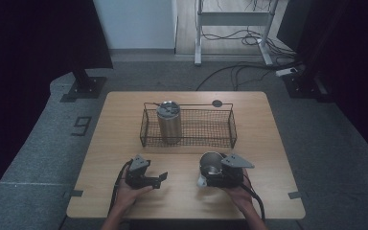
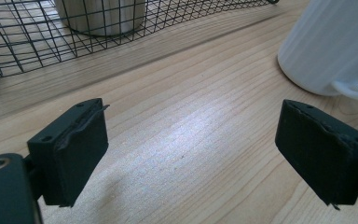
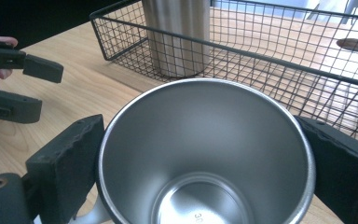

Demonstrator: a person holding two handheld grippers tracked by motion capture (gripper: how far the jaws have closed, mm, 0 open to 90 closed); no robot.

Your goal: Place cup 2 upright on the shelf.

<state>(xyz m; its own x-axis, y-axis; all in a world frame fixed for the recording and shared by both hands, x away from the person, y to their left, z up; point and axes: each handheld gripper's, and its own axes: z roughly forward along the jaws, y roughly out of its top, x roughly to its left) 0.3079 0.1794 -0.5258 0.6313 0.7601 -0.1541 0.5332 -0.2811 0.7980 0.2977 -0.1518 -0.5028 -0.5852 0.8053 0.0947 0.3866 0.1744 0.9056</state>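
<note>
A mug (image 1: 210, 162), white outside and bright steel inside (image 3: 205, 154), stands upright on the wooden table (image 1: 182, 191) near the front right. My right gripper (image 1: 212, 170) has its jaws on either side of it, the pads pressed against its wall (image 3: 70, 158). My left gripper (image 1: 162, 177) rests at the front left, open, with only bare table between its pads (image 2: 74, 144). The mug's white side (image 2: 328, 42) is off to its right. A steel tumbler (image 1: 168, 122) with a lid stands in the left part of the black wire basket (image 1: 231, 125).
The wire basket (image 3: 270, 56) lies across the table's middle, just beyond both grippers, with the tumbler (image 3: 177, 32) inside it. A round dark hole (image 1: 217, 103) sits near the table's far edge. Dark stands and cables are on the floor behind.
</note>
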